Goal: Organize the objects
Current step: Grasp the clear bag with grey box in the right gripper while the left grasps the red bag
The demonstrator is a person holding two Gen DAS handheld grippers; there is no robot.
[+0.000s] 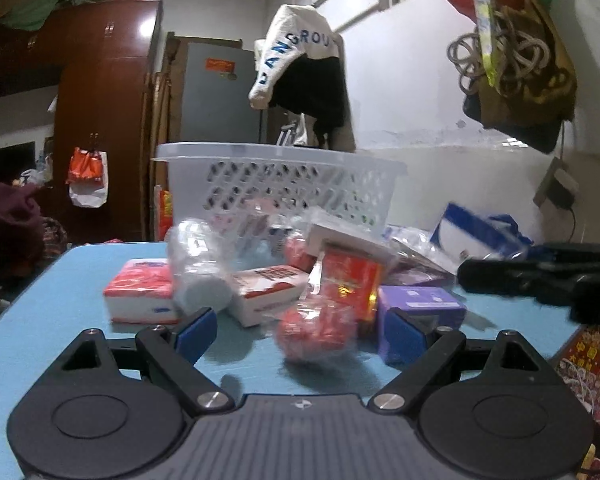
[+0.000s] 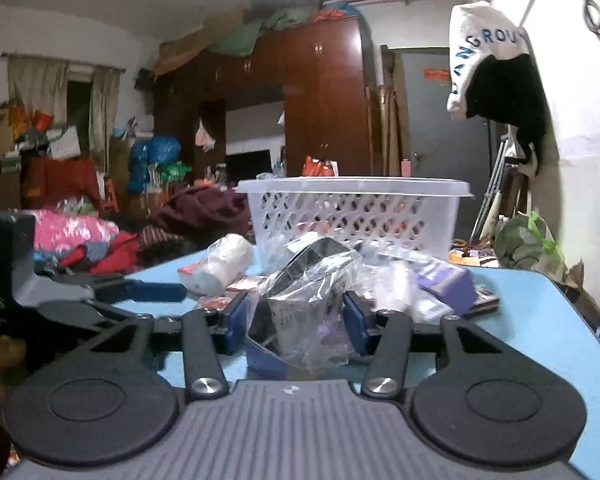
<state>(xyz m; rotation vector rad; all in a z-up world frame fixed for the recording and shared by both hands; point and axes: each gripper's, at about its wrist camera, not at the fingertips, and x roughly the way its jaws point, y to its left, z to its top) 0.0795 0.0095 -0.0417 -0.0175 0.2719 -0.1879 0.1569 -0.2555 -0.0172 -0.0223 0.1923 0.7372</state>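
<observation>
A pile of small goods lies on the blue table in front of a white perforated basket. My left gripper stands open low over the table. A red item in clear wrap sits between its blue pads without touching them. Beyond it lie a red-and-white tissue pack, a clear-wrapped roll and a purple box. My right gripper is shut on a crinkled clear plastic bag with a dark item inside; both pads touch it. The basket stands behind.
Clothes hang on the wall above the basket. A dark red wardrobe and heaps of clothing fill the room's left side. In the right wrist view the table's right edge lies near a green bag.
</observation>
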